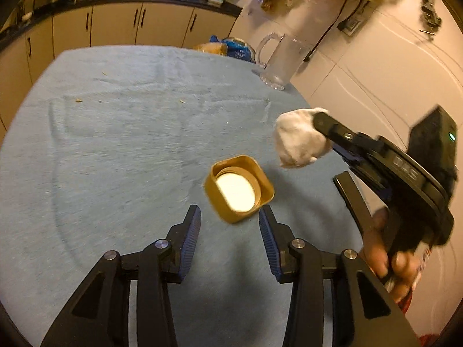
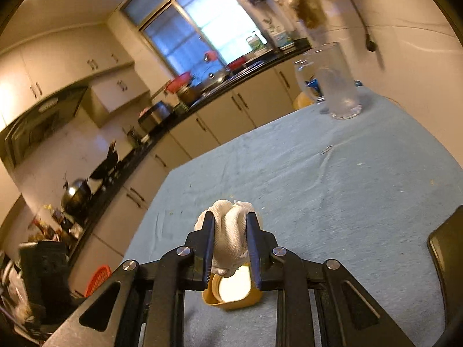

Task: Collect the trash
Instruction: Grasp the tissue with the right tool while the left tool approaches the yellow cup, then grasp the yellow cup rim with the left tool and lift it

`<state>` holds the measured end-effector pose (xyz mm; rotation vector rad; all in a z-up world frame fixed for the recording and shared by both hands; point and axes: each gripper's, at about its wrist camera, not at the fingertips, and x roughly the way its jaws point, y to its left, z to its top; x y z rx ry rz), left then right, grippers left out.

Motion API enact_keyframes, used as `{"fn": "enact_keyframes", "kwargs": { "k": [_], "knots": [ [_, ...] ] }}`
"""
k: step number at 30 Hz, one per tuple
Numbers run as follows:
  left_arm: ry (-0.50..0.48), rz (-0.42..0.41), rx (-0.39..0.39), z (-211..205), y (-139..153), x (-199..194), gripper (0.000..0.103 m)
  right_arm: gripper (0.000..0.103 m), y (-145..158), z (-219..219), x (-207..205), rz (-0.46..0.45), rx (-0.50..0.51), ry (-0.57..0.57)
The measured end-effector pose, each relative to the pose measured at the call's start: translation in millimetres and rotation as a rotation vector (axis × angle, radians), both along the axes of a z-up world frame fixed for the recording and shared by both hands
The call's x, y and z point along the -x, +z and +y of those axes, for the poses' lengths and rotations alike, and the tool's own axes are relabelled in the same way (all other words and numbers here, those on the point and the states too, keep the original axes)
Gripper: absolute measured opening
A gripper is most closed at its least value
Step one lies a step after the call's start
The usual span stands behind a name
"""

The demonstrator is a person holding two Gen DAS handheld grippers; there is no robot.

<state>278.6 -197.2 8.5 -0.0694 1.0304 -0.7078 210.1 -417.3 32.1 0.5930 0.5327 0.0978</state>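
Now the left gripper [image 1: 230, 221], jaws spread and empty, sits just short of the square gold lid [image 1: 239, 188] lying open-side up mid-table on the blue cloth [image 1: 115, 144], while the right gripper [image 2: 230, 225] pinches a white tissue wad [image 2: 230, 231] above it.

Crumpled white tissue wad [image 2: 228, 237] held aloft; gold lid [image 1: 239, 188] lies upturned.

The left gripper [image 1: 230, 225] points steeply down, its jaws parted with nothing between them. Ahead and to its right, the right gripper [image 2: 230, 243] is angled gently downward, pads pinching a crumpled white tissue [image 2: 230, 231], the person's hand [image 1: 385, 248] wrapped around its handle.
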Motion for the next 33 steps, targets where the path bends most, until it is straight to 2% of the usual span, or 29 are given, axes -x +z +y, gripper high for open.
{"fn": "enact_keyframes", "kwargs": {
  "k": [7, 10, 23, 33],
  "knots": [
    [-0.007, 0.047, -0.054, -32.3, -16.2, -18.1, 0.019, 0.023, 5.8, -13.3, 9.7, -0.029, -0.033, -0.041],
    [0.0, 0.013, -0.082, -39.7, -15.7, -19.8, 0.018, 0.023, 6.6, -12.7, 9.9, -0.032, -0.04, -0.029],
    [0.027, -0.031, -0.133, -39.0, -9.6, -18.0, 0.019, 0.023, 7.6, -9.7, 8.2, -0.029, -0.039, -0.022],
    [0.017, 0.032, -0.119, -43.6, -24.8, -30.2, 0.02, 0.023, 2.8, -14.4, 3.3, -0.024, -0.04, -0.013]
  ]
}}
